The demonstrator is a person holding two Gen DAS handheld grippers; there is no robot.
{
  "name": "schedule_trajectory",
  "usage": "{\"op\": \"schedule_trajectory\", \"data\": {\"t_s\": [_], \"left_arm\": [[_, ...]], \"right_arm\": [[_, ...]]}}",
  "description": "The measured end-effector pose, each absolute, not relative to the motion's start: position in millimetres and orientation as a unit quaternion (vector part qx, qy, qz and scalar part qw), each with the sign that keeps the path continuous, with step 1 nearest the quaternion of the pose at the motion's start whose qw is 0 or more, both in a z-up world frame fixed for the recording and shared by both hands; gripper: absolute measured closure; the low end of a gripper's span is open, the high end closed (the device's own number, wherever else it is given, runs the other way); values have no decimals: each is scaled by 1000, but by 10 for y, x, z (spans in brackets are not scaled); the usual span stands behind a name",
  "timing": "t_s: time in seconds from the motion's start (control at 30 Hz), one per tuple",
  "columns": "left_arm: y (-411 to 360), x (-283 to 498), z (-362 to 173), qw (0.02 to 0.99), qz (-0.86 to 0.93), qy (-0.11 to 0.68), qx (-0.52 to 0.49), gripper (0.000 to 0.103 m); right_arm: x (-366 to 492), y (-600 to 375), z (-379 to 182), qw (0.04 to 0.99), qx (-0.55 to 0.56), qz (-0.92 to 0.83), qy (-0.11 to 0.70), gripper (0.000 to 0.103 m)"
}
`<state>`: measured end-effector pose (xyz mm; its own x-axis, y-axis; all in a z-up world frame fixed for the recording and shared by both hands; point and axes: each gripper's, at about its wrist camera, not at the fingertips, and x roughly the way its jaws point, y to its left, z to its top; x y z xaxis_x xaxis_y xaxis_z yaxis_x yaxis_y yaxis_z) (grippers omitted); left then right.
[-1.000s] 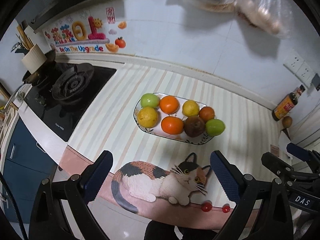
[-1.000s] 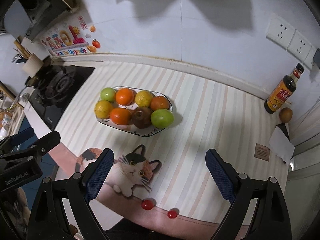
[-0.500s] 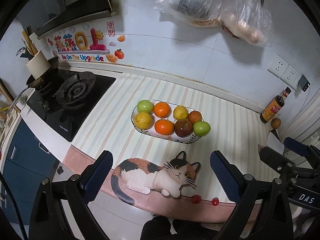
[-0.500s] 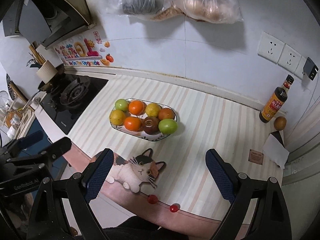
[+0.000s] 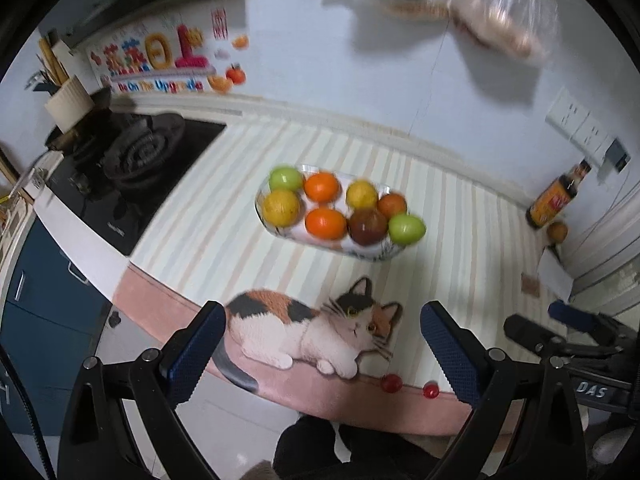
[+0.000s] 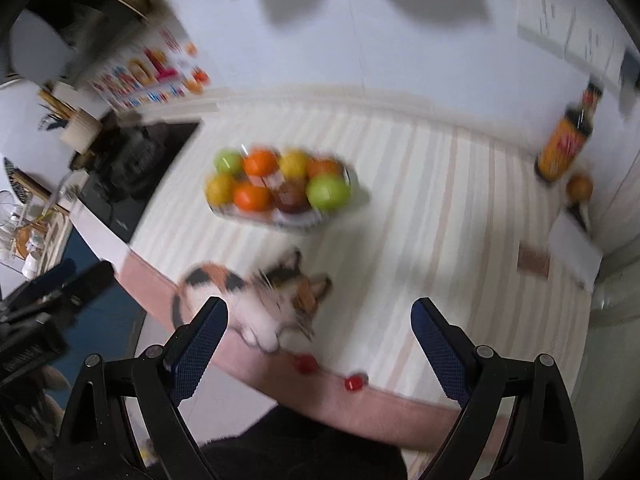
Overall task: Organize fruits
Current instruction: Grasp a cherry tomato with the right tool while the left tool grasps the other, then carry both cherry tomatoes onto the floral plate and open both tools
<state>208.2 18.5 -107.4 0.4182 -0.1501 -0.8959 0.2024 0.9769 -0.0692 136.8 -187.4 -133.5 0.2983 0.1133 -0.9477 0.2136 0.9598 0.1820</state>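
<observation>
A white oval plate [image 5: 376, 256] [image 6: 296, 222] sits mid-counter with several fruits in two rows. They include a green apple [image 5: 285, 178], oranges [image 5: 325, 223], a yellow fruit [image 5: 281, 207], a dark red one [image 5: 367, 226] and a second green apple [image 5: 406, 229] [image 6: 328, 191]. My left gripper [image 5: 320, 312] hangs open over the cat picture on the mat, short of the plate, with nothing between its fingers. My right gripper [image 6: 318, 304] is also open and empty, above the mat's front edge. A brown fruit [image 5: 557, 231] [image 6: 579, 188] lies apart at the far right.
A sauce bottle [image 5: 554, 200] [image 6: 566, 144] stands at the back right beside the brown fruit. The black gas hob [image 5: 132, 152] fills the left side. Two small red balls [image 5: 391, 383] [image 6: 354, 382] sit at the mat's front edge. Bags hang on the wall above.
Both views drew back from the counter half a second ago and have since come closer again, now blurred by motion. The fruits and plate have not moved. Both grippers stayed open.
</observation>
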Motion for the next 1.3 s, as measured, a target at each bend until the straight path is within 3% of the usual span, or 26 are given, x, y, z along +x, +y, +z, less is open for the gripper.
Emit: {"op": "schedule_trajectory", "data": {"t_s": [0.17, 0.23, 0.5, 0.67, 0.7, 1.17, 1.2, 1.27, 1.3], "left_arm": [[-64, 2130, -1750, 794, -112, 595, 57, 0], [-136, 2129, -1981, 778, -115, 614, 67, 0], [-316, 2036, -2731, 722, -114, 673, 113, 0], [-349, 1992, -2937, 701, -116, 693, 121, 0], [-355, 1997, -2960, 699, -116, 695, 121, 0], [-755, 1803, -3292, 663, -179, 718, 112, 2], [-802, 1791, -3307, 663, -187, 716, 114, 4], [-878, 1765, -3328, 662, -198, 714, 116, 19], [-892, 1741, -3327, 661, -201, 713, 117, 31]], "right_arm": [[1247, -2144, -2228, 723, 183, -45, 665, 10], [1181, -2183, -2489, 701, 201, -43, 682, 23], [989, -2047, -3244, 655, 213, -24, 725, 45], [947, -1911, -3406, 655, 194, -11, 731, 66], [947, -1891, -3405, 656, 189, -7, 731, 75], [889, -2278, -3199, 678, 196, -49, 707, 75], [897, -2324, -3193, 678, 198, -50, 706, 75], [882, -2373, -3187, 677, 199, -52, 707, 75], [877, -2392, -3181, 677, 200, -53, 706, 75]]}}
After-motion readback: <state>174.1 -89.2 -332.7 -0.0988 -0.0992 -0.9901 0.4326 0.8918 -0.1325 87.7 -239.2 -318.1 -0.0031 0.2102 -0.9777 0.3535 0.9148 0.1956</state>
